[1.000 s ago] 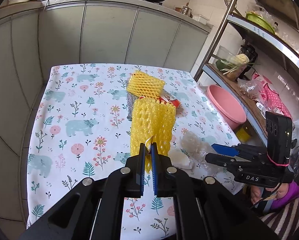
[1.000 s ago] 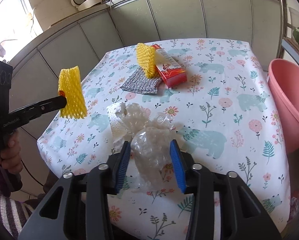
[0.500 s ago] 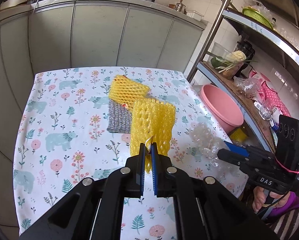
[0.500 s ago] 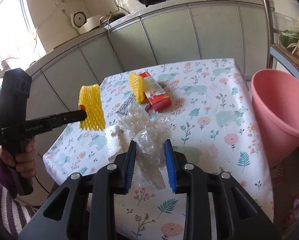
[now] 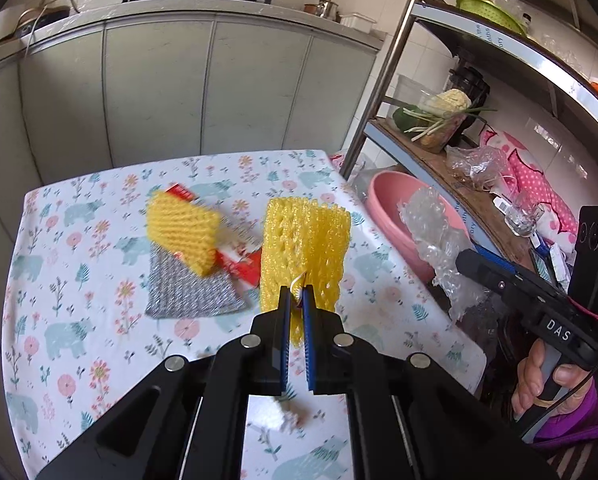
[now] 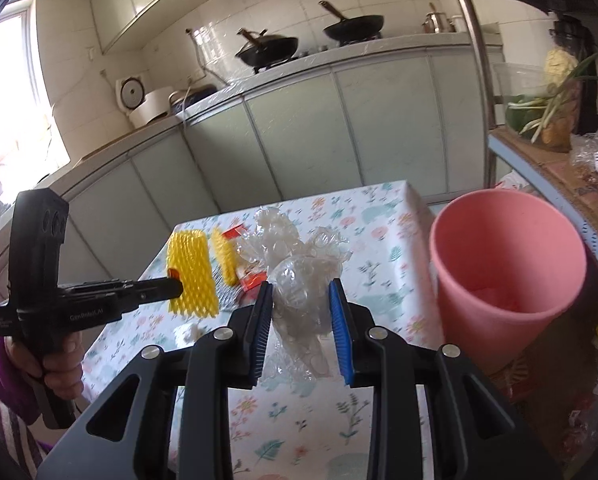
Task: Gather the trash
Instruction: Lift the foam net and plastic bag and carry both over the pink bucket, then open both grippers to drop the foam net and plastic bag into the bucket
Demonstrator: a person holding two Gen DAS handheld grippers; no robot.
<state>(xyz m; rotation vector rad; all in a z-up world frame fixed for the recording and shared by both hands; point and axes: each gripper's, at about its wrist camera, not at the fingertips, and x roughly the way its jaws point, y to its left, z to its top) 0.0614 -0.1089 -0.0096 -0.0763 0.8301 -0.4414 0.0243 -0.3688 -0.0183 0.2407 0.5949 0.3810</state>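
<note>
A yellow foam fruit net (image 5: 303, 256) hangs above the flowered table (image 5: 79, 320), with my left gripper (image 5: 297, 300) shut on its lower edge. The same gripper (image 6: 175, 286) and net (image 6: 191, 276) show at the left of the right wrist view. My right gripper (image 6: 300, 292) is shut on a crumpled wad of clear bubble wrap (image 6: 299, 276), held off the table. From the left wrist that wrap (image 5: 431, 232) hangs in front of the pink bin (image 5: 383, 196). The bin (image 6: 507, 264) stands past the table's right edge.
On the table lie a second yellow net (image 5: 183, 232), a red packet (image 5: 239, 260), a grey woven pad (image 5: 187, 292) and a small white scrap (image 5: 287, 420). A metal shelf rack (image 5: 399, 60) with vegetables and bags stands right of the bin. Kitchen cabinets (image 5: 159, 92) run behind.
My right gripper narrowed on the bubble wrap and lifted it off the table. Both grippers rose and swung right toward the pink bin, the left still carrying the yellow net.
</note>
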